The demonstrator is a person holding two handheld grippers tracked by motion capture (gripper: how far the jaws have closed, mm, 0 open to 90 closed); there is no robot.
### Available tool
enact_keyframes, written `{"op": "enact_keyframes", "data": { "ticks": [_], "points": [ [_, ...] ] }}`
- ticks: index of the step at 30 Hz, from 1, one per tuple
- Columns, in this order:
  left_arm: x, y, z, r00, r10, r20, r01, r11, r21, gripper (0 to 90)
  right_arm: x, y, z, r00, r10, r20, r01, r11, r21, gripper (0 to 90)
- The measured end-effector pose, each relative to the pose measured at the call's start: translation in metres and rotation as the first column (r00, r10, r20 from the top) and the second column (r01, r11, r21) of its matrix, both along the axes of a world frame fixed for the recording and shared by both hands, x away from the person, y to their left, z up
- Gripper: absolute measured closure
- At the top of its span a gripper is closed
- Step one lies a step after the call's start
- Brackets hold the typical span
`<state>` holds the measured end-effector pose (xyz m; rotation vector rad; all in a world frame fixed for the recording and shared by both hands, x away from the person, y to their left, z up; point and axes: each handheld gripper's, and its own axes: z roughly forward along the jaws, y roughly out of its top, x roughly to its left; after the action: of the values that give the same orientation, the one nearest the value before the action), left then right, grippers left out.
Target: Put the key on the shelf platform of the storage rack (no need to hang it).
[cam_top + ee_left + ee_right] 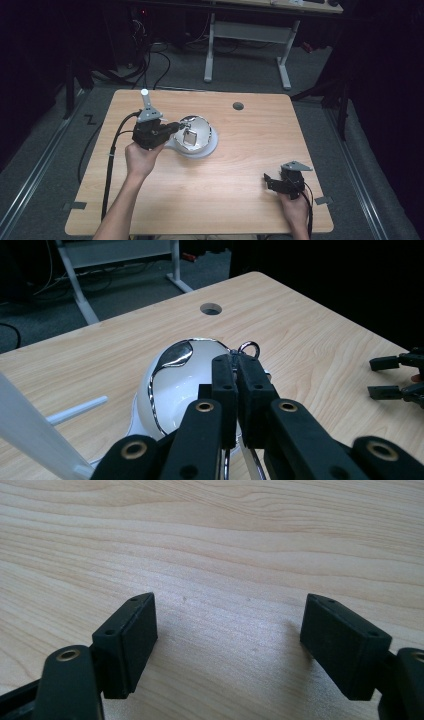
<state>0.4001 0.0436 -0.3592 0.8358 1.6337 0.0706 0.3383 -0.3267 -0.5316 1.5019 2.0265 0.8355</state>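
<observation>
The left gripper [236,371] is clenched on a thin metal ring [248,347] at the white dome [196,134]. The right gripper [227,645] rests released on the bench [240,165], near right.

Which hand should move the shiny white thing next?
Left. The left gripper is shut on the white domed object's metal ring, while the right gripper rests open, far off on the table.

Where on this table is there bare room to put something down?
Most of the wooden table is bare: the wide stretch between the white domed object and the right tongs, and the far right part past the round hole. It is crowded at the left, where the left tongs meet the dome.
</observation>
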Motion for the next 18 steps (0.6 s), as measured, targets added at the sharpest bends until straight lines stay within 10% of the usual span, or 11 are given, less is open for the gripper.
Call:
{"op": "enact_keyframes", "data": {
  "ticks": [18],
  "points": [
    [0.019, -0.017, -0.022, 0.999, 0.029, -0.035, -0.028, 0.999, 0.036, 87.1, 0.0, 0.0, 0.0, 1.0, 0.0, 0.0, 0.0, 1.0, 0.0, 23.1]
  ]
}}
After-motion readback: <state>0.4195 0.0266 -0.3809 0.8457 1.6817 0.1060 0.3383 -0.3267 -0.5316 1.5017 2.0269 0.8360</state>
